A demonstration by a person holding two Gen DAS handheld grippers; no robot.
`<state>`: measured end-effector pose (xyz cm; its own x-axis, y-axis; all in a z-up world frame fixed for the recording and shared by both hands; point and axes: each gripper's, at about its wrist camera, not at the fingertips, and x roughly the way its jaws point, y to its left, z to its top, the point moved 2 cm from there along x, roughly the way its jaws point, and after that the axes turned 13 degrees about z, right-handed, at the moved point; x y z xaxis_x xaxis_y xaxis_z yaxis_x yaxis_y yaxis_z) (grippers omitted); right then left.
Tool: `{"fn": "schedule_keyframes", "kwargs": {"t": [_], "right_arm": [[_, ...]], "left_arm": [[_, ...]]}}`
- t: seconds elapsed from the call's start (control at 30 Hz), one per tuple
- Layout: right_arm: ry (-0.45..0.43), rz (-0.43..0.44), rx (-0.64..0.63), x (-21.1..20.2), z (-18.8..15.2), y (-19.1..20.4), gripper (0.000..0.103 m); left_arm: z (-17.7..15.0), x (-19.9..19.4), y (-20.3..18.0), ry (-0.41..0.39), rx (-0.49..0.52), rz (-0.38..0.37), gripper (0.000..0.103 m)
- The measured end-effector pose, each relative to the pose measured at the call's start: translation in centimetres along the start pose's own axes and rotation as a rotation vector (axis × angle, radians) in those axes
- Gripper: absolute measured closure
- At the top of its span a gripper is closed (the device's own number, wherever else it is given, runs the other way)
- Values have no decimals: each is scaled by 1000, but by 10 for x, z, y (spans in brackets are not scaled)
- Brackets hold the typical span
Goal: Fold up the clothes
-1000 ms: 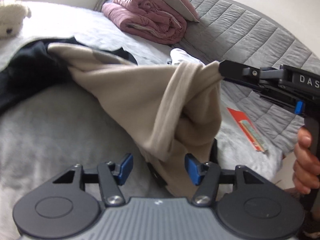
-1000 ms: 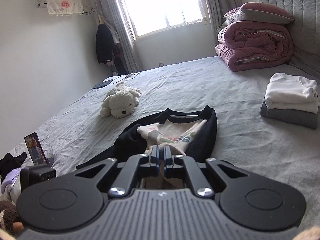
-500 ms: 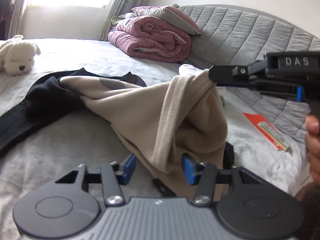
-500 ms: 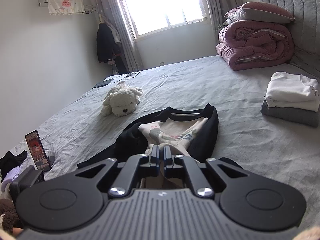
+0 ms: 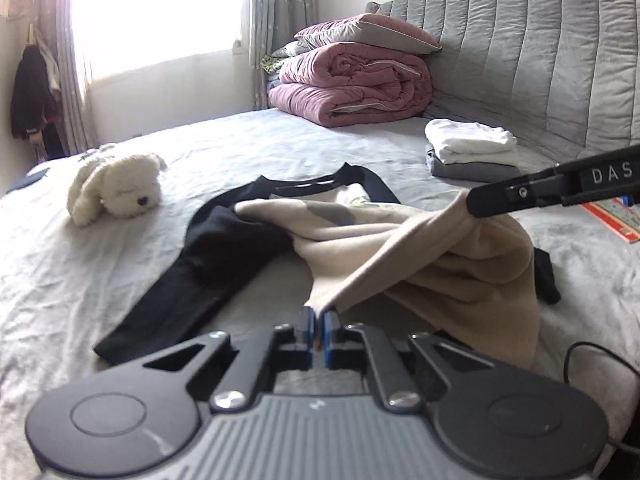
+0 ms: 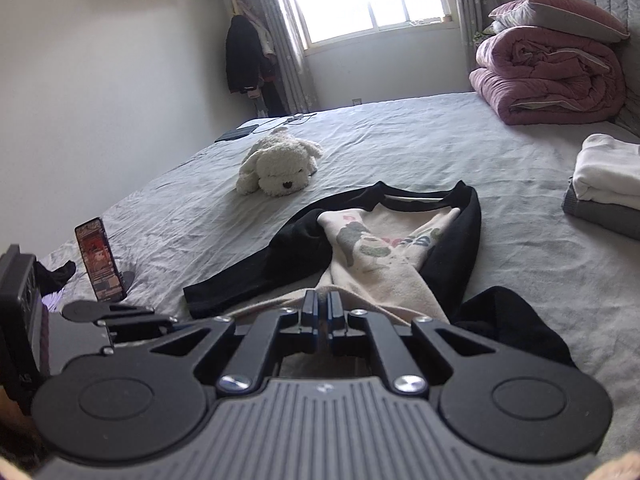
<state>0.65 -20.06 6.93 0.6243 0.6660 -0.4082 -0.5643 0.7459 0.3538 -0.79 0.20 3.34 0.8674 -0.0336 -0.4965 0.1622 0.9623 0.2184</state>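
sweatshirt (image 5: 448, 264), beige body with black sleeves, lies on the grey bed (image 5: 100, 280) near its front edge, its hem lifted off the sheet and pulled into a taut ridge between the two tools. the left gripper (image 5: 319, 322) has just been closing its blue-padded jaws, and they now pinch one end of the beige hem. the right gripper (image 6: 322, 316) has its jaws pressed together on the other end of the hem; in the left wrist view it reaches in from the right as a black bar marked "das", its tip buried in the cloth. the printed chest design (image 6: 376, 248) is bunched and hard to read. part of one black sleeve (image 6: 508, 320) is tucked behind the raised fabric, and its cuff cannot be seen. both grippers point forward and somewhat downward over the bed.

farther out, a white plush dog (image 5: 116, 188) lies on the sheet, a stack of folded clothes (image 5: 472, 156) sits near the quilted headboard (image 5: 540, 60), and a rolled pink duvet (image 5: 352, 88) carries a pillow. a phone (image 6: 98, 256) stands upright at the bed's left edge.
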Motion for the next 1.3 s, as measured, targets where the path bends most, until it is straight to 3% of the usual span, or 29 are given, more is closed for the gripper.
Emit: {"fn": "schedule_keyframes", "kwargs": {"t": [0.23, 0.43, 0.73, 0.77, 0.83, 0.87, 0.9, 0.97, 1.07, 1.3], "right_arm": [[57, 80, -54, 18, -18, 36, 99], [118, 111, -32, 38, -49, 53, 99], [211, 91, -32, 48, -82, 63, 98], [213, 83, -33, 45, -83, 62, 87], [215, 66, -36, 37, -84, 61, 87], [215, 57, -39, 33, -84, 59, 79], [204, 46, -39, 27, -85, 58, 61], [176, 19, -40, 15, -86, 53, 47], [140, -30, -37, -2, -87, 42, 47], [73, -111, 41, -27, -85, 9, 47]], "left_arm": [[-18, -31, 25, 0, 81, 74, 99], [-43, -43, 41, 44, 102, 93, 99], [-87, -25, 56, 177, -29, 73, 102], [-91, -23, 58, 189, -50, 64, 102], [-97, -23, 61, 208, -92, 38, 102], [-98, -24, 64, 210, -109, 24, 100], [-98, -25, 68, 210, -125, 12, 100], [-99, -27, 74, 210, -158, -13, 95], [-99, -28, 82, 209, -199, -39, 83], [-98, -20, 84, 209, -216, -59, 71]]}}
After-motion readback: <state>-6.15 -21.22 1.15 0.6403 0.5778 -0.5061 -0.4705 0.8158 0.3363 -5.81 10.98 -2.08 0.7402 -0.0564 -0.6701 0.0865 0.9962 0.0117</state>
